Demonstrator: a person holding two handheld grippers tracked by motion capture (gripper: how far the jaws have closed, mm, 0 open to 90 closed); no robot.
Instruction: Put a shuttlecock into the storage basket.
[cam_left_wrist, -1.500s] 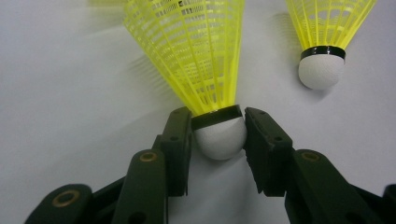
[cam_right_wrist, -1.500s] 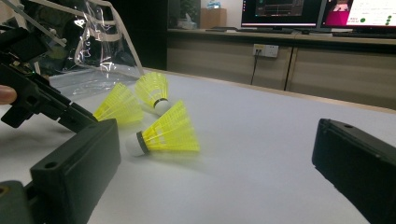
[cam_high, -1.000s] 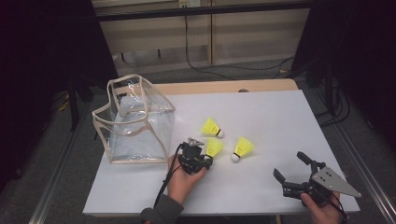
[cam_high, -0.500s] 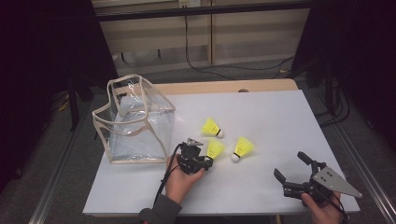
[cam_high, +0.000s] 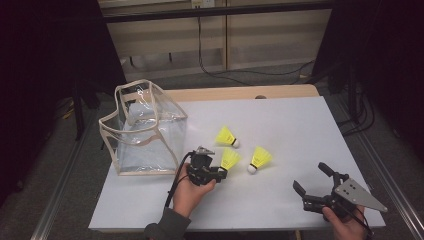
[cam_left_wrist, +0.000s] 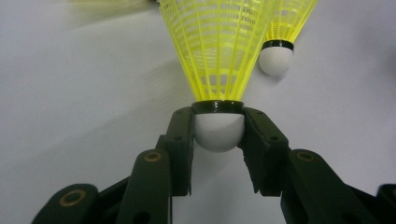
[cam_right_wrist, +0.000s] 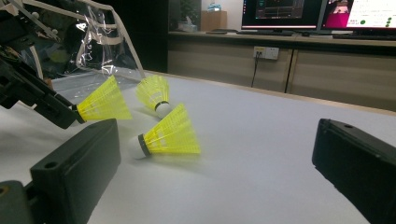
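Left tool (cam_left_wrist: 218, 140) pinching shuttlecock (cam_left_wrist: 219, 56), yellow mesh skirt, white cork

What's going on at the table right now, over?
Left gripper shut on shuttlecock by its white cork. Right gripper open, holding nothing. Two more shuttlecocks on table; clear bag alongside, path unobstructed.

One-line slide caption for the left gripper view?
Left gripper shut on the white cork of a yellow mesh-skirted plastic shuttlecock over the white table.

The white table (cam_high: 280, 125) carries a clear bag (cam_high: 142, 132) and two loose yellow shuttlecocks (cam_high: 226, 136) — (cam_high: 260, 159).
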